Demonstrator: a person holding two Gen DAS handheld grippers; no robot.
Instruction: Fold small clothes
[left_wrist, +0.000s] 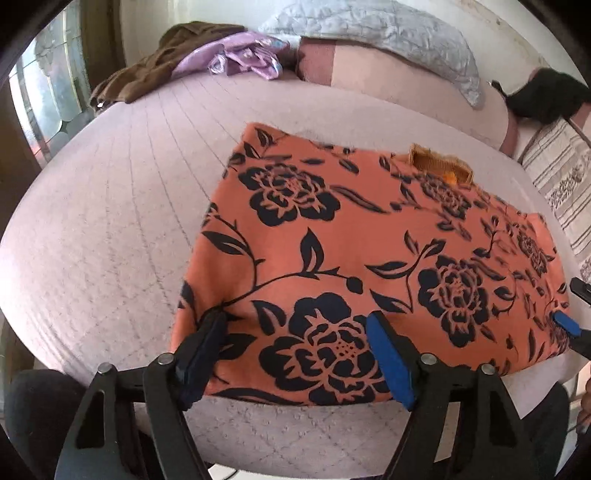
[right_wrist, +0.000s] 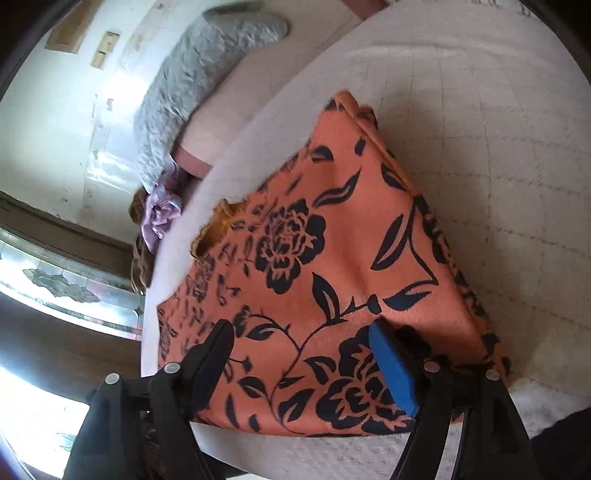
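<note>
Clearly, an orange floral garment (left_wrist: 369, 258) is seen lying folded into a rough rectangle on the quilted bed (left_wrist: 110, 221), with its near edge toward both cameras. At its far edge, an ochre inner patch (left_wrist: 439, 166) is exposed, apparently near a neckline.

The left gripper (left_wrist: 295, 347) is held wide open over the near left part of the cloth, its fingers spread on either side of a large black flower; nothing is gripped. The right gripper (right_wrist: 299, 354) is likewise wide open above the near right corner, and no fabric is pinched, though whether its blue pad (right_wrist: 391, 365) touches the cloth cannot be told.

A further fold or a smoothing pass is judged to be the step in hand. Several risks can be foreseen. If only the top layer is caught when the fingers are closed, the layers beneath could be left behind and the fold undone. If the two sides are lifted unevenly, the rectangle could be skewed. A raised ridge is seen running away from the right gripper, and it could be pressed into a crease if the cloth is folded over it. Other clothes (left_wrist: 229, 59) piled at the far left of the bed are well apart and are not judged to be in the way.
</note>
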